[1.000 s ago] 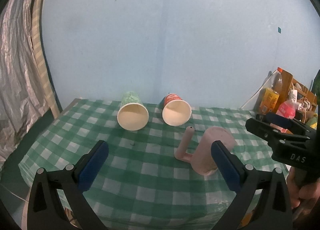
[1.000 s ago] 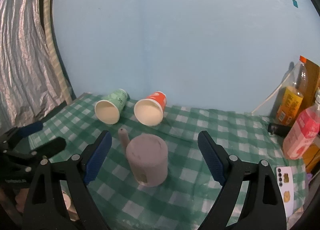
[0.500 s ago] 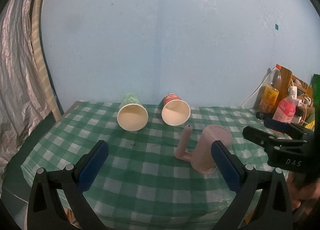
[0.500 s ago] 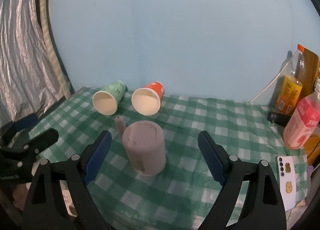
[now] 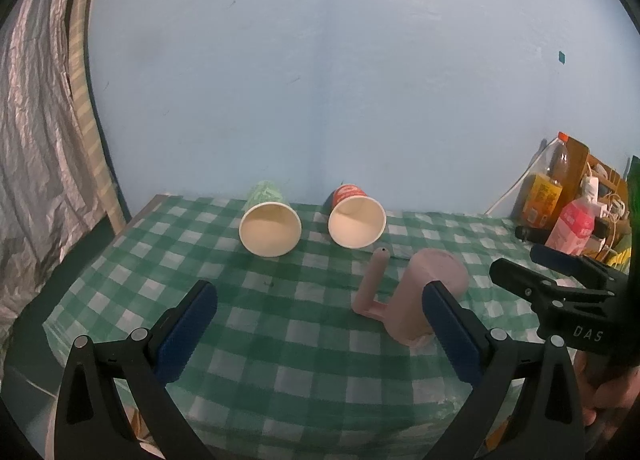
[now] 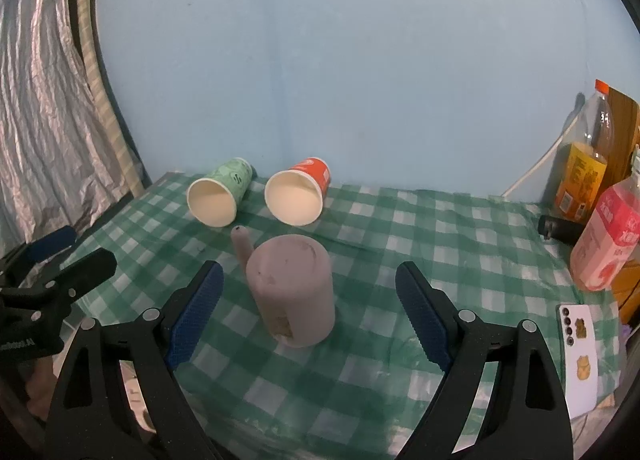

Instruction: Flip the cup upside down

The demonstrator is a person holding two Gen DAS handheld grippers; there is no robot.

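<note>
Pink plastic mug [image 6: 294, 292]: stands base-up on my green-and-white checked tablecloth [image 6: 420, 244], its straight handle [image 6: 241, 246] poking up on the left.
My right gripper [image 6: 310, 310]: spread wide, empty, a blue pad either side of the mug, not touching.
My left gripper [image 5: 320, 334]: spread wide, empty, the mug near its right pad.
Green paper cup [image 6: 220, 196]: on its side, mouth toward me.
Red paper cup [image 6: 298, 196]: on its side just beside it.
</note>
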